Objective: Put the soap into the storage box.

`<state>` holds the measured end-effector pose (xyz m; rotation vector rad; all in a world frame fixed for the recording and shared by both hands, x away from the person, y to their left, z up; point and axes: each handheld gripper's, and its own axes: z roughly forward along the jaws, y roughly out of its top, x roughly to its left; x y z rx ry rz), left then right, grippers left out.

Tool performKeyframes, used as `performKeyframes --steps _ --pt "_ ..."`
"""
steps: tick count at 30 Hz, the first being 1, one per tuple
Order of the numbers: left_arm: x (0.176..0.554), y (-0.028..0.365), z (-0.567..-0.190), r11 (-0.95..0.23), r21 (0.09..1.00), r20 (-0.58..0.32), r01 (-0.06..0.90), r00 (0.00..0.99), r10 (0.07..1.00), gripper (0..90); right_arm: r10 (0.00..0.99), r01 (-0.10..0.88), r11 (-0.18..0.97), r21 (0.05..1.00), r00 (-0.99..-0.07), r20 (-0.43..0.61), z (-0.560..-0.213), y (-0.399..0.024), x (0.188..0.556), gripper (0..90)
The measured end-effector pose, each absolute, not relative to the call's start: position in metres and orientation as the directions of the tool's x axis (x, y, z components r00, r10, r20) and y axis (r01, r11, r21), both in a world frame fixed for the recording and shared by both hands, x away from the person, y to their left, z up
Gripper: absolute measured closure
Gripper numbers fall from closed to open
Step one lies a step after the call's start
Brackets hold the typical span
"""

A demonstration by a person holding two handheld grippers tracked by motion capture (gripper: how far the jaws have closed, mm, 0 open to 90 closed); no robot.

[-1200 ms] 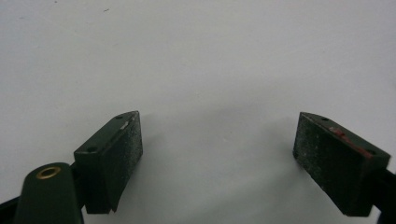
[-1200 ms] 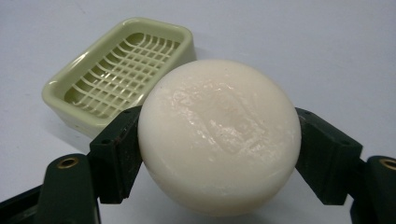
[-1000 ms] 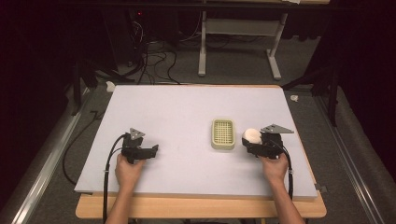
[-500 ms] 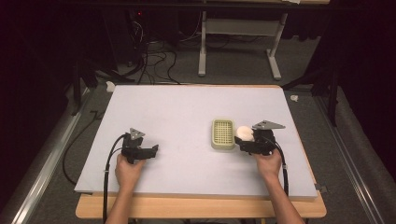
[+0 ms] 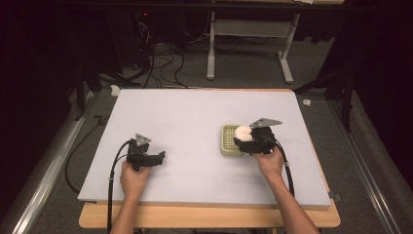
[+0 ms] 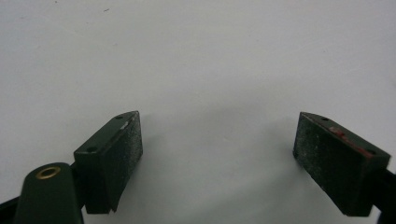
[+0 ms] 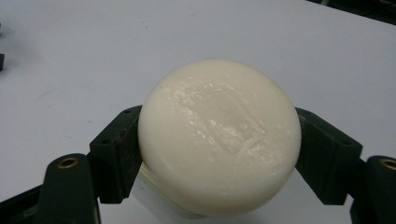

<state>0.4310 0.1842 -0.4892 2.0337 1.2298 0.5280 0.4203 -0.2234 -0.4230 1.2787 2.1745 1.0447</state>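
Observation:
A round cream-white soap bar sits between the jaws of my right gripper, which is shut on it. In the high view the soap bar hangs over the right part of a pale green slotted soap dish, with my right gripper right behind it. My left gripper rests low over the bare table at the front left, jaws wide apart. In the left gripper view its two black pads frame nothing but white tabletop, and the left gripper is open.
The white table top lies on a wooden board. Black cables trail from both grippers toward the front edge. Beyond the far edge stand a metal stand's legs and loose cables on the dark floor.
My right gripper has carried the soap bar leftward, from beside the soap dish to over its right part. The left gripper has stayed put.

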Motion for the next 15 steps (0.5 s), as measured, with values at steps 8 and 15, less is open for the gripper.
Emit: performKeyframes --steps 8,15 --pt "0.431 0.184 -0.489 -0.311 0.735 -0.009 0.602 0.468 0.884 16.2 0.85 0.563 0.334 0.755 -0.526 0.016 -0.428 -0.205 0.434 25.0" --pt "0.431 0.184 -0.489 -0.31 0.736 -0.01 0.601 0.468 0.884 16.1 0.839 0.573 0.362 0.736 -0.544 0.011 -0.433 -0.19 0.444 24.9"
